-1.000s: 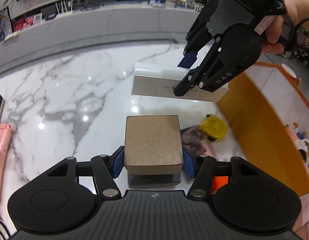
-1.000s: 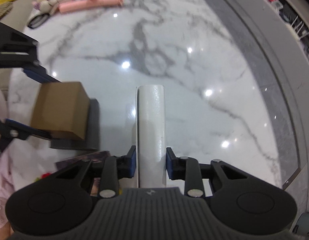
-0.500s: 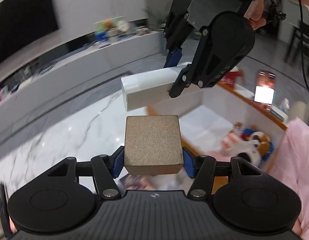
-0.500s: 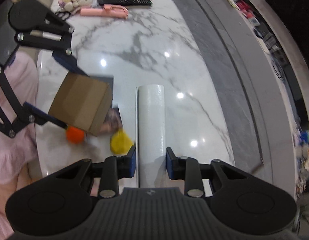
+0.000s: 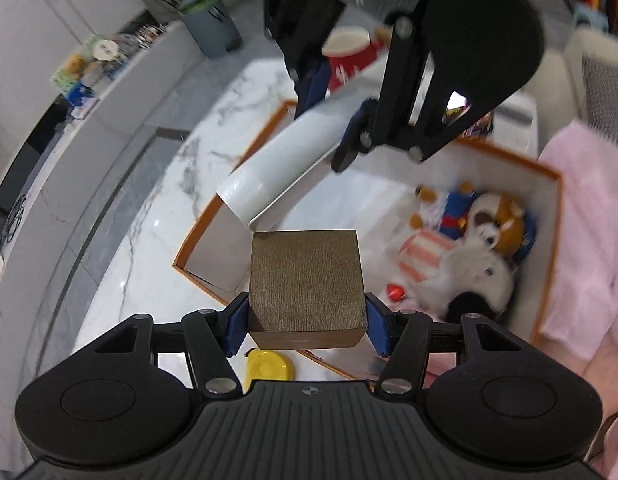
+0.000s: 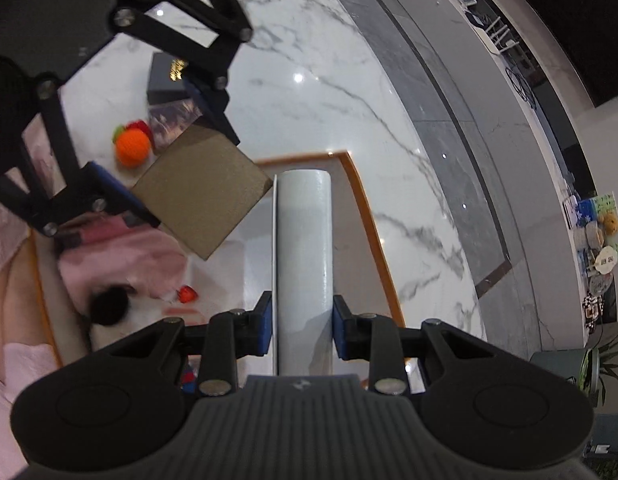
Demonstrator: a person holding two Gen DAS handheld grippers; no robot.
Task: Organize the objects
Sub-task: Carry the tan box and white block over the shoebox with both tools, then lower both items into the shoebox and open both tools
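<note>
My left tool (image 5: 307, 322) clamps a brown box (image 5: 306, 284); my right tool (image 6: 303, 326) grips a long white box (image 6: 303, 264) near one end, its long axis running away from the camera. Both hang over the near corner of the orange-rimmed storage box (image 5: 547, 248) on the marble table (image 5: 149, 240), beside the plush toys (image 5: 477, 256). The brown box sits lower and nearer the interior, likely first in.
</note>
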